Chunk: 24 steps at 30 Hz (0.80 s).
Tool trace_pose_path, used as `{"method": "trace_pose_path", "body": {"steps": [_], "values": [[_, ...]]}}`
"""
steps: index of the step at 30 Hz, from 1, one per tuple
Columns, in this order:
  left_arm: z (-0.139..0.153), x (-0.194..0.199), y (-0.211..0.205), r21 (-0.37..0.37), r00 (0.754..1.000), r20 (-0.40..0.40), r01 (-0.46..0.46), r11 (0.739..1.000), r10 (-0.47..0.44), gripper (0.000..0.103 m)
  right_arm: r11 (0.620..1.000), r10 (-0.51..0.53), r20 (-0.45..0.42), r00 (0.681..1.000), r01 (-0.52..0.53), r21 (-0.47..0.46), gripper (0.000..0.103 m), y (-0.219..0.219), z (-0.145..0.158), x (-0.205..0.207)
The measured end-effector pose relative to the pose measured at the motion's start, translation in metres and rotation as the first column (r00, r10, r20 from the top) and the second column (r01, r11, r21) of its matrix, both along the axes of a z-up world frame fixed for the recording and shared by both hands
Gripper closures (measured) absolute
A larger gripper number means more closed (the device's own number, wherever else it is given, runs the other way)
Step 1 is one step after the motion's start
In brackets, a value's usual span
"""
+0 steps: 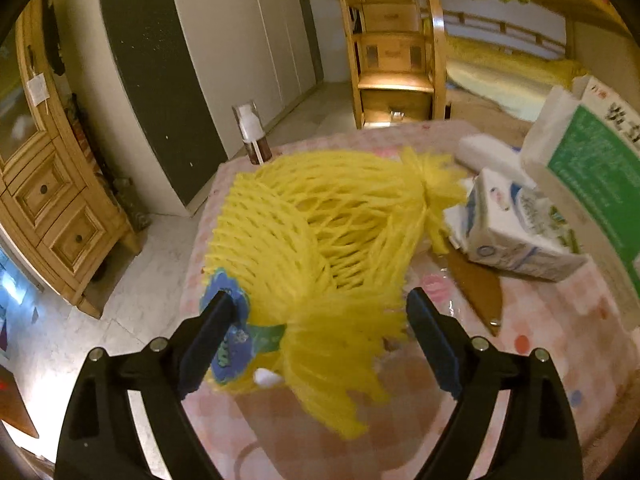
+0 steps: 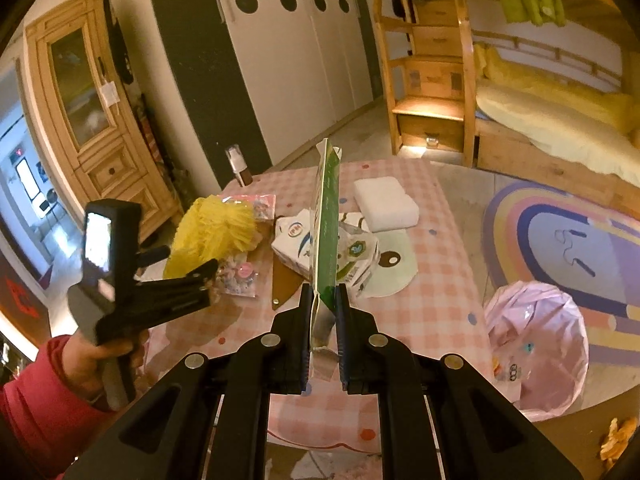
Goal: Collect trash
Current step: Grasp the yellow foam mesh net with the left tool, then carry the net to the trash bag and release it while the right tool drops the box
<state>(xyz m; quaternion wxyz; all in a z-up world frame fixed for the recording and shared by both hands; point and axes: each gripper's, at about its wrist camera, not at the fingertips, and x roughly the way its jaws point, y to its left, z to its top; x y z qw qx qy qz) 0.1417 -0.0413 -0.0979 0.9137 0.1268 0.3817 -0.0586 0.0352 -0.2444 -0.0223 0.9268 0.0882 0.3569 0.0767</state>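
Observation:
A yellow foam fruit net (image 1: 316, 232) lies on the pink checked table (image 1: 560, 340), with a blue and green wrapper (image 1: 230, 344) at its near end. My left gripper (image 1: 320, 312) is open, its jaws either side of the net's near end. The net also shows in the right wrist view (image 2: 212, 232). My right gripper (image 2: 324, 304) is shut on a green and white paper bag (image 2: 326, 220), held upright and edge-on above the table. A crushed white milk carton (image 2: 316, 252) lies behind the bag. In the left wrist view the carton (image 1: 516, 232) and the bag (image 1: 592, 168) are at right.
A pink-lined trash bin (image 2: 536, 344) stands on the floor right of the table. A white foam block (image 2: 386, 202), a brown pump bottle (image 2: 238, 168) and a clear toy packet (image 2: 240, 276) are on the table. A wooden cabinet, wardrobe and bunk bed lie beyond.

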Motion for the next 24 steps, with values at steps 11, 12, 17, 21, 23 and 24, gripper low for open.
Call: {"method": "trace_pose_path", "body": {"steps": [11,12,17,21,23,24], "values": [[0.008,0.005,0.030,-0.151,0.999,-0.031,-0.031,0.988,0.027,0.066,1.000,0.000,-0.006,1.000,0.000,-0.003,0.092,0.001,-0.003,-0.004],[0.012,0.003,0.034,-0.160,0.999,-0.020,-0.040,0.986,0.038,0.070,1.000,-0.001,-0.005,1.000,0.001,-0.005,0.092,0.001,-0.003,-0.004],[0.041,-0.012,0.054,-0.242,0.998,0.034,-0.039,0.970,0.049,0.074,1.000,-0.014,0.011,1.000,0.014,-0.021,0.092,-0.001,-0.001,-0.010],[0.072,-0.028,0.069,-0.286,0.995,0.095,-0.013,0.958,0.042,0.075,0.999,-0.025,0.033,0.999,0.027,-0.035,0.092,-0.002,0.003,-0.016],[0.089,-0.034,0.078,-0.319,0.992,0.117,-0.006,0.948,0.045,0.075,0.999,-0.032,0.045,0.998,0.034,-0.037,0.092,-0.003,0.006,-0.020],[0.098,-0.039,0.082,-0.343,0.991,0.127,0.007,0.939,0.039,0.075,0.999,-0.037,0.052,0.998,0.039,-0.035,0.092,-0.005,0.009,-0.022]]}}
